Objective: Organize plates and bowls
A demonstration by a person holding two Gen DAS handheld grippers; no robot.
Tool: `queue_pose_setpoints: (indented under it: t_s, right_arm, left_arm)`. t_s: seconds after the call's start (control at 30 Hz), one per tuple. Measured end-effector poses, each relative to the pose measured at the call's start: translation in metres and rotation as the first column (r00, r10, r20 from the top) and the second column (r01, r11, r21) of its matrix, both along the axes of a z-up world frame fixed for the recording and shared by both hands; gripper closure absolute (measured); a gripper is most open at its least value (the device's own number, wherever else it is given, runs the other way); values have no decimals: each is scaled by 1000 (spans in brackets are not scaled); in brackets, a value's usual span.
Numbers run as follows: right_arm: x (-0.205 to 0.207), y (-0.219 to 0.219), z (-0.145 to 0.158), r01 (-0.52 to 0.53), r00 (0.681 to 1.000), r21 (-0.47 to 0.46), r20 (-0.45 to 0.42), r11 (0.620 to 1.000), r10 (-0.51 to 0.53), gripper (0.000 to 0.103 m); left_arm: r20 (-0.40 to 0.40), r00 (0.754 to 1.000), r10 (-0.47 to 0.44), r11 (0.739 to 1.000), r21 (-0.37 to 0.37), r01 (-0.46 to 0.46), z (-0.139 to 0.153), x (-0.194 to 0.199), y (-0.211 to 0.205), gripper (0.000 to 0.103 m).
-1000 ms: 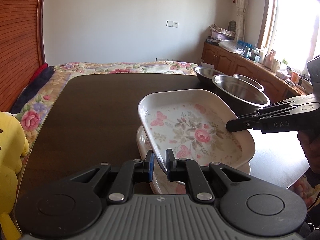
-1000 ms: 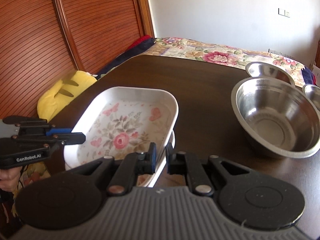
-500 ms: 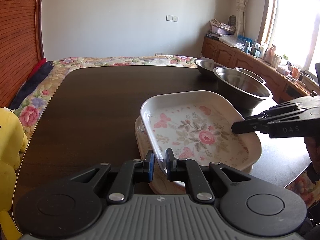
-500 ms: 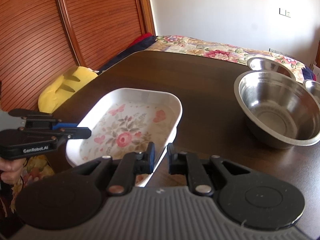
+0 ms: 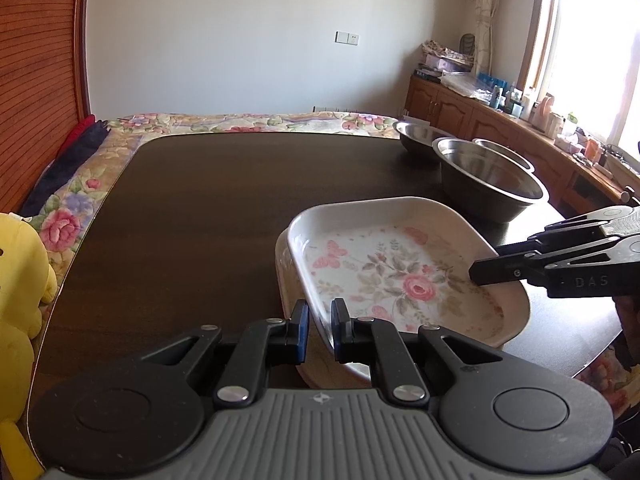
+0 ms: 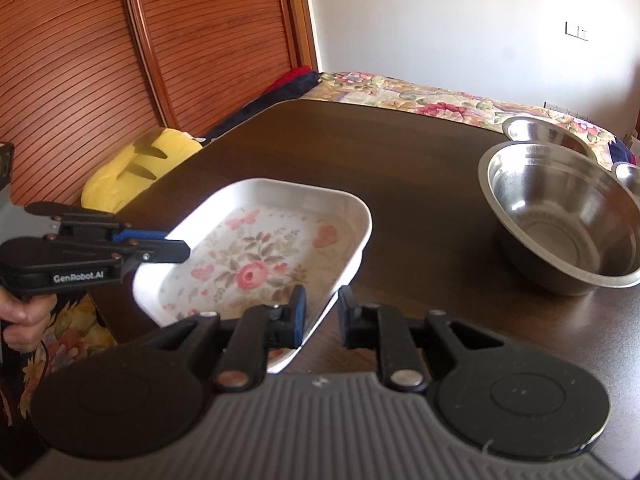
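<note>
Floral tray going onto the stack.
The left gripper (image 5: 320, 330) is clenched on the near rim of the tray (image 5: 400, 280), lower centre of its frame, resting tilted on a second tray (image 5: 282, 264) below. The right gripper (image 6: 322, 318) looks parted, rim between its fingers, apparently released. Next, I judge: let go left, then nest the bowls (image 6: 560, 216), right of frame. Readable: "GenRobot.AI" and "DAS" on the grippers.

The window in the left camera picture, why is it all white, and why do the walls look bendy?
Left wrist view: sunlight overexposes the window, washing it out white. Both views: the fisheye lens curves straight lines, like the wooden door in the right wrist view. Right wrist view: the big steel bowl shows bright glare.
</note>
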State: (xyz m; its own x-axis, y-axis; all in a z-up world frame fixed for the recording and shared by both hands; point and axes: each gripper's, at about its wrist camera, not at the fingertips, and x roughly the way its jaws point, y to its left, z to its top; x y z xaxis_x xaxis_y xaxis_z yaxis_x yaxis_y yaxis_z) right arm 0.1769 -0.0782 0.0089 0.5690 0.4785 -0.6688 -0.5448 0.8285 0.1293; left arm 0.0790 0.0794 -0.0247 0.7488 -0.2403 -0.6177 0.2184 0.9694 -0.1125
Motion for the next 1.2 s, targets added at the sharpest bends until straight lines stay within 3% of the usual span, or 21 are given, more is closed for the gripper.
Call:
queue_pose_setpoints:
  t_s: [0.27,0.4,0.67,0.93,1.07,1.2]
  right_arm:
    - [-3,-2,2,-9,1000,13,22,1000,9,83]
    - [-3,-7,2,-9,1000,40,14,999,8,83]
    - [-6,-5,2,-41,999,57,32,997,40,83]
    - [-8,-13,8,-41,997,58,72,997,37,83]
    - [-5,-24,11,-16,996,68,89,998,9,83]
    - [0,-41,14,24,993,71,113,997,-32,83]
  left_arm:
    - [34,999,25,1000,-4,-25,10,0,5,90]
    - [38,999,32,999,-1,-32,12,3,6,82]
    - [47,998,37,999,0,-37,16,11,3,79]
    - [57,998,20,1000,8,-20,20,20,-8,68]
    - [81,997,3,1000,10,-4,24,27,-20,53]
    - [91,996,-18,1000,11,17,27,36,-37,47]
